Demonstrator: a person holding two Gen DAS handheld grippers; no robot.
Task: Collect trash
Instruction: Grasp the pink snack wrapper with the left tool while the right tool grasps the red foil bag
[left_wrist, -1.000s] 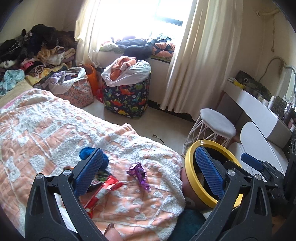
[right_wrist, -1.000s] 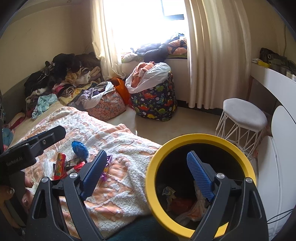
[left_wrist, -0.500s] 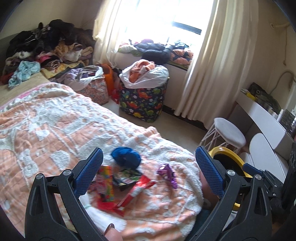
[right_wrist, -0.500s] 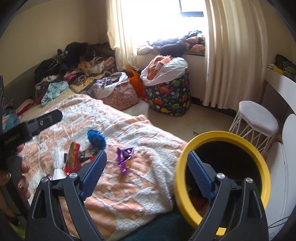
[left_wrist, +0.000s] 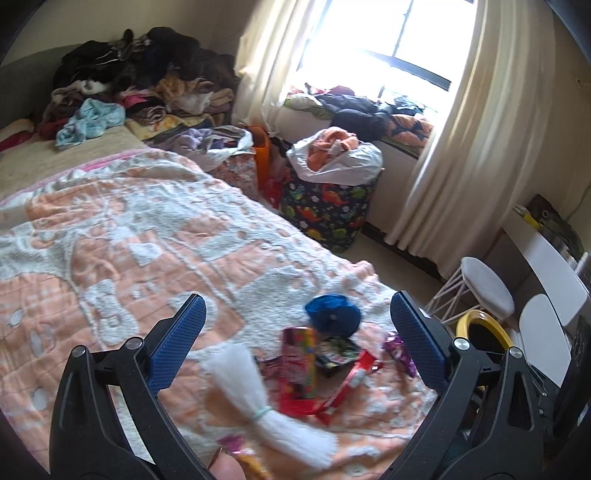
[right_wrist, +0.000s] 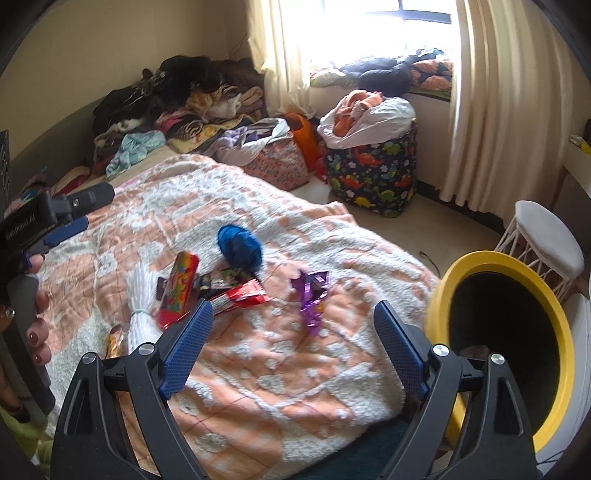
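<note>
Swinging off the bin (right_wrist: 495, 339) toward the bed — both grippers, left (left_wrist: 295, 347) and right (right_wrist: 295, 336), jaws apart, empty. Wrappers (right_wrist: 236, 291) beside the blue ball (right_wrist: 239, 246), now centred; next pick likely.

So the bed (right_wrist: 280, 369) has a nubby peach-and-white blanket (left_wrist: 122, 236) over it, and the junk sits in a loose cluster on top: a blue yarn ball (right_wrist: 239, 248), a white tied bundle (right_wrist: 142, 306), a colourful candy wrapper (right_wrist: 179, 290), red wrapper (right_wrist: 245, 293), dark packet (right_wrist: 221, 278), and a purple foil wrapper (right_wrist: 312, 293) slightly apart.
</note>
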